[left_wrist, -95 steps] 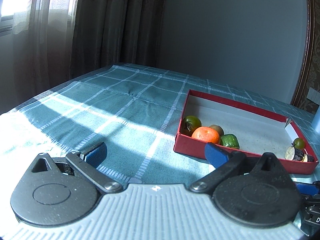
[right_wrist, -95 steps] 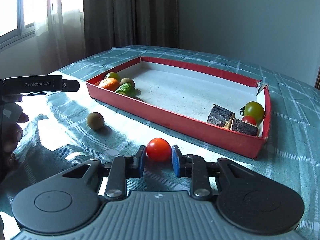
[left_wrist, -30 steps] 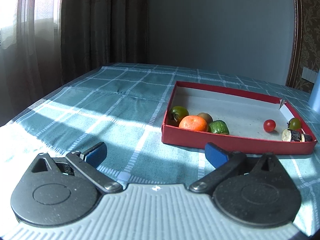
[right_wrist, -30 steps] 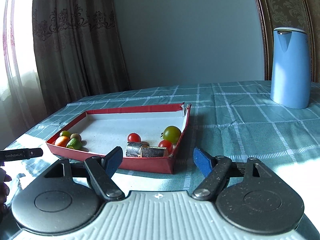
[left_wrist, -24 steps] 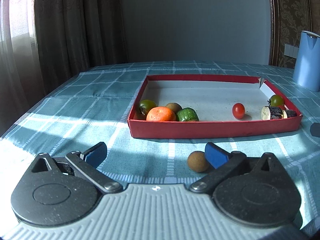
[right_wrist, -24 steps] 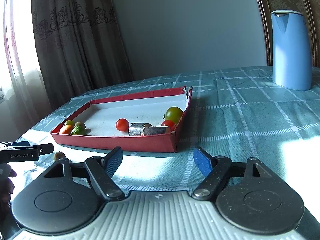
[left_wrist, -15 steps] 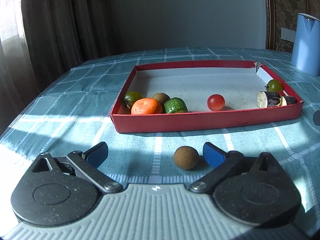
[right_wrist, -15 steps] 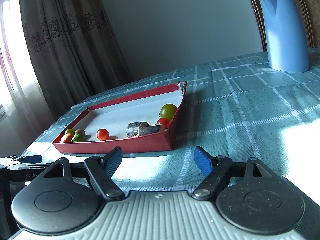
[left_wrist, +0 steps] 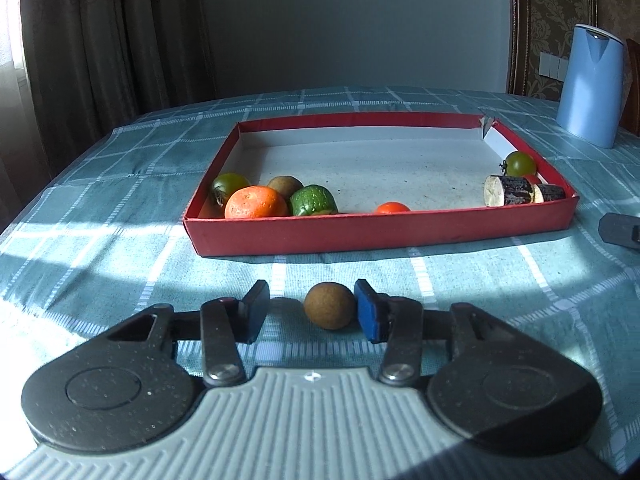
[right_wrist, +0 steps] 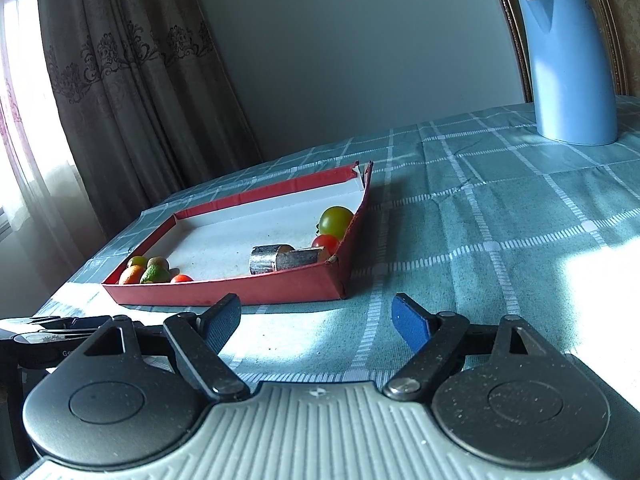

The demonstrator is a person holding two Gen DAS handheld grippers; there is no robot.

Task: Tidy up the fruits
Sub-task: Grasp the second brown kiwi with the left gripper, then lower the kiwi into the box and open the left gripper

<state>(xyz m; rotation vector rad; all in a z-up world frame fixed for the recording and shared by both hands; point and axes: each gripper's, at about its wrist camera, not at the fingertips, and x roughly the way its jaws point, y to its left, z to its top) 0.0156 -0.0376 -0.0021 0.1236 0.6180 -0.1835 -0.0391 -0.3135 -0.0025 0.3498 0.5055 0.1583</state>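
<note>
Red tray (left_wrist: 380,232) is sitting on the checked tablecloth (left_wrist: 100,240), holding an orange (left_wrist: 256,202), green fruits and a red tomato (left_wrist: 392,208). Left gripper (left_wrist: 306,312) is hovering just in front of the tray, jaws spread, brown kiwi (left_wrist: 329,311) lying between them, touching the right pad, gap at the left. Right gripper (right_wrist: 316,320) is sitting off the tray's near corner, jaws released, holding nothing.
</note>
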